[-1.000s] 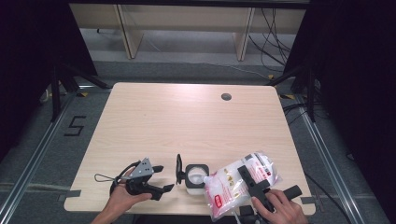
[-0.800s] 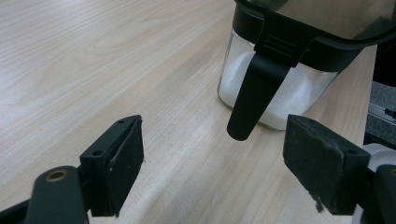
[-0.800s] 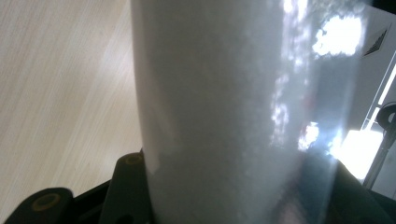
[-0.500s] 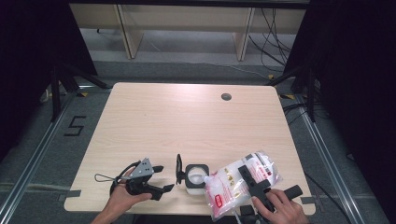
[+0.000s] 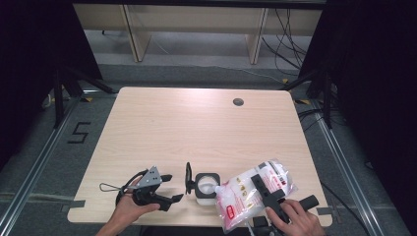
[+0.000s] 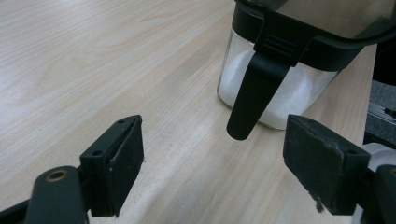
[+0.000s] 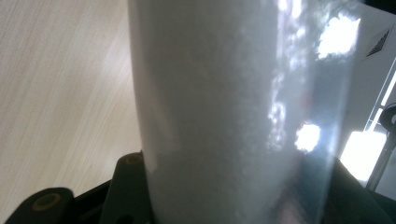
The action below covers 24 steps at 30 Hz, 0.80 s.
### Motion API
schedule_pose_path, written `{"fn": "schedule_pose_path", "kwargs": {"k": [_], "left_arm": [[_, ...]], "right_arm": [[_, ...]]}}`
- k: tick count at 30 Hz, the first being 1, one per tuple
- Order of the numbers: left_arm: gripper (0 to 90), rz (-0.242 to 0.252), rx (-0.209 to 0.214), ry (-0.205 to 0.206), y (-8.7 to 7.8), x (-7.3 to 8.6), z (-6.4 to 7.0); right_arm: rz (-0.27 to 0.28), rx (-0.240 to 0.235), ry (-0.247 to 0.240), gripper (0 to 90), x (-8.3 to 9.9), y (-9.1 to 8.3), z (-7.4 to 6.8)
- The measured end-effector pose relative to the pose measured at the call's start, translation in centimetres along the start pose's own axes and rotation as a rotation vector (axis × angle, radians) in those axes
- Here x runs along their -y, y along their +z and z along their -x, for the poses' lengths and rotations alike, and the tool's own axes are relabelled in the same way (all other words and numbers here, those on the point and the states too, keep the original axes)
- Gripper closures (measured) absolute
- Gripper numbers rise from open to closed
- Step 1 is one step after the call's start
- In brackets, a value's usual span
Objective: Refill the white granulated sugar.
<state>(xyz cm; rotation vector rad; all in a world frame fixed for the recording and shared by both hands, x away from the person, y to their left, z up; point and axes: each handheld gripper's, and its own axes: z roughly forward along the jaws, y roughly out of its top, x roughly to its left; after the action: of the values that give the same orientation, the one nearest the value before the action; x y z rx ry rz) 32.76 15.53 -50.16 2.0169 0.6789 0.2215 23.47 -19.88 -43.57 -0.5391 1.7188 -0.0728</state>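
A small clear jar (image 5: 205,187) of white grains stands near the table's front edge, its black hinged lid (image 5: 188,177) swung up on the left side. My left gripper (image 5: 169,189) lies just left of it, open and pointing at the jar. In the left gripper view the jar (image 6: 280,100) is close ahead, its lid latch (image 6: 254,91) hanging between my open left gripper's (image 6: 219,158) jaws without touching them. My right gripper (image 5: 259,185) is shut on a clear plastic bag (image 5: 248,194) of white grains with red print, held tilted right of the jar. The bag (image 7: 233,107) fills the space between the right gripper's (image 7: 233,196) jaws.
The wooden table (image 5: 196,132) has a round cable hole (image 5: 238,102) at the back right. A cable loop (image 5: 110,187) trails left of my left hand. Dark stands and floor rails flank the table.
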Motion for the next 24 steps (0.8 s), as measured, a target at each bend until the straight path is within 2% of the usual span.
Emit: {"fn": "schedule_pose_path", "kwargs": {"k": [1, 3, 5, 6, 7, 8, 9, 10, 15, 19, 21, 24], "left_arm": [[20.2, 0.0, 0.001, -0.008, 0.0, 0.0, 0.04], [20.2, 0.0, 0.002, 0.009, -0.04, -0.02, -0.02], [20.2, 0.0, 0.001, 0.006, -0.03, -0.01, -0.02], [20.2, 0.001, 0.001, -0.008, 0.0, 0.01, 0.05], [20.2, -0.004, 0.003, -0.004, -0.06, -0.02, 0.03], [20.2, -0.004, 0.005, 0.01, -0.09, -0.04, -0.03], [20.2, -0.004, 0.004, 0.009, -0.09, -0.04, -0.03], [20.2, -0.004, 0.003, -0.005, -0.07, -0.01, 0.03], [20.2, 0.001, 0.004, -0.012, -0.04, -0.03, 0.06], [20.2, -0.003, 0.005, 0.008, -0.09, -0.04, -0.03], [20.2, 0.0, 0.003, -0.011, -0.04, -0.03, 0.06], [20.2, -0.003, 0.005, 0.009, -0.1, -0.04, -0.02]], "right_arm": [[-0.002, 0.0, -0.002, 55.2, -0.02, 0.03, 0.0], [-0.001, -0.001, 0.004, 55.3, -0.02, -0.01, -0.04], [-0.001, -0.002, 0.007, 55.4, -0.01, 0.0, -0.06], [0.004, 0.0, 0.003, 55.4, -0.05, 0.05, -0.04], [0.017, 0.009, -0.024, 55.4, 0.0, 0.14, 0.1], [0.013, 0.003, -0.007, 55.5, -0.04, 0.07, 0.02], [0.033, 0.033, 0.024, 55.5, -0.04, 0.2, -0.29], [0.033, 0.033, 0.02, 55.5, -0.03, 0.21, -0.26], [0.033, 0.035, 0.024, 55.7, -0.03, 0.27, -0.31], [0.024, 0.027, 0.038, 55.7, -0.02, 0.21, -0.43], [0.029, 0.024, 0.028, 55.8, 0.04, 0.25, -0.3], [0.02, 0.018, 0.044, 55.9, 0.04, 0.16, -0.45]]}}
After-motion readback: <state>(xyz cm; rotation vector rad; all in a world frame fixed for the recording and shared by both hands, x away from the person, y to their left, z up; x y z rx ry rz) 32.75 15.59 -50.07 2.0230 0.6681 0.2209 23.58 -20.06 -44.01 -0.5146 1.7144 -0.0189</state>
